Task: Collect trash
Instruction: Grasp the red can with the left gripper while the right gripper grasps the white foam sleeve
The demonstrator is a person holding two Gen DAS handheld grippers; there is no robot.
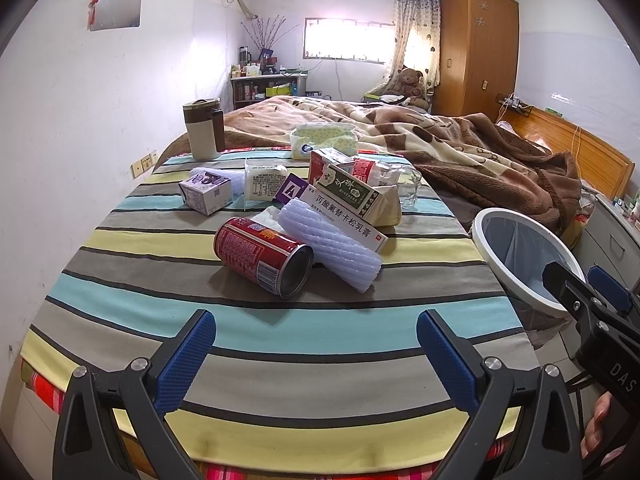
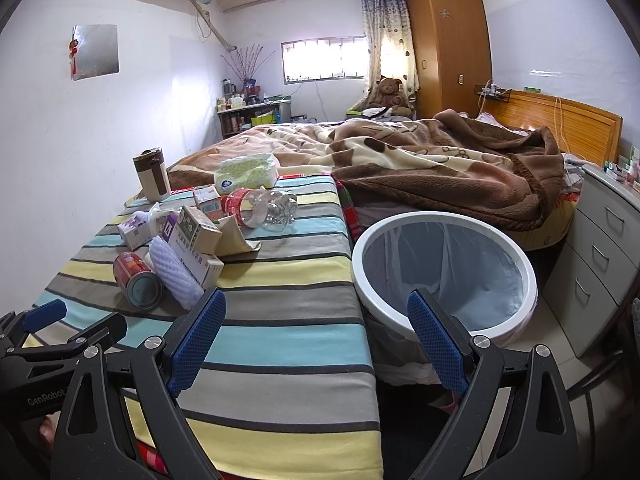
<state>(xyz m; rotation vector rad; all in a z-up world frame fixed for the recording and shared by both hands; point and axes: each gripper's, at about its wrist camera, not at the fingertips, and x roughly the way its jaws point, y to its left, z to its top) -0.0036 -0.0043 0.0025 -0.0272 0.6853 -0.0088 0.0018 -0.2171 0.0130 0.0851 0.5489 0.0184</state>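
Note:
Trash lies on the striped bedspread (image 1: 280, 336): a red can (image 1: 262, 256) on its side, a white foam net sleeve (image 1: 332, 246), medicine boxes (image 1: 352, 200), a small purple box (image 1: 206, 192) and a crushed clear bottle (image 2: 264, 206). A white-rimmed bin (image 2: 444, 272) with a liner stands beside the bed at the right. My left gripper (image 1: 316, 360) is open and empty, short of the can. My right gripper (image 2: 316, 344) is open and empty, at the bed's edge next to the bin.
A brown and cream mug (image 1: 202, 128) and a tissue pack (image 1: 324, 140) stand behind the trash. A brown blanket (image 2: 440, 168) covers the far bed. A grey drawer unit (image 2: 600, 248) stands right of the bin. A wardrobe (image 2: 448, 40) is at the back.

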